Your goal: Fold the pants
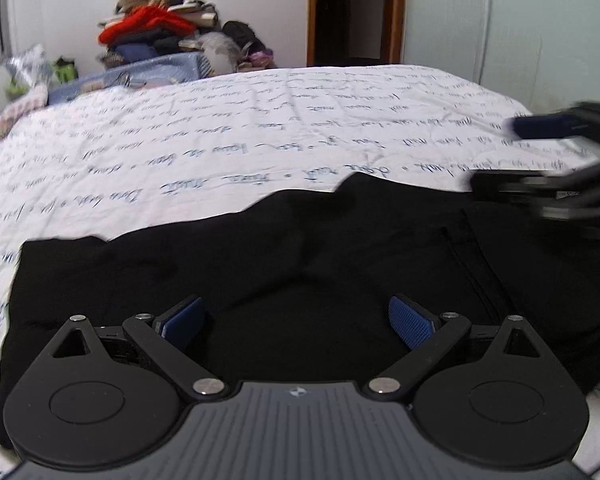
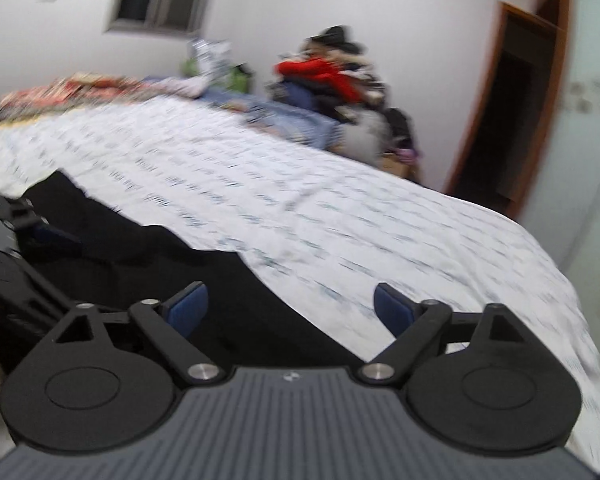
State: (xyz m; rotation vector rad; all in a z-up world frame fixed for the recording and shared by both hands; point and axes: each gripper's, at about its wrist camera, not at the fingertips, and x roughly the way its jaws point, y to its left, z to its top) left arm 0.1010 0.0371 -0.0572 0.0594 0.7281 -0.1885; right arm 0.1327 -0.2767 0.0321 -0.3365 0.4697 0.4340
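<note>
Black pants point(image 1: 284, 272) lying rumpled, soft and matte on script-printed white bedsheet point(image 1: 260, 128), left gripper point(image 1: 300, 320) and right gripper point(image 2: 290, 312) both hovering with blue ribbed pads spread apart, gripping nothing.

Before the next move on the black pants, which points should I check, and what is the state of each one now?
1. Left gripper open, nothing between its pads: ok.
2. Right gripper open, nothing between its pads: ok.
3. Black pants lying on the white bedsheet: ok.
4. Pants smooth: not ok, the far edge is wavy and shallow wrinkles show.
5. Sheet beyond the pants free for the fold: ok; the clothes pile is past the bed.
6. Waistband and leg ends located: cannot tell, the fabric is dark and partly out of frame.
</note>
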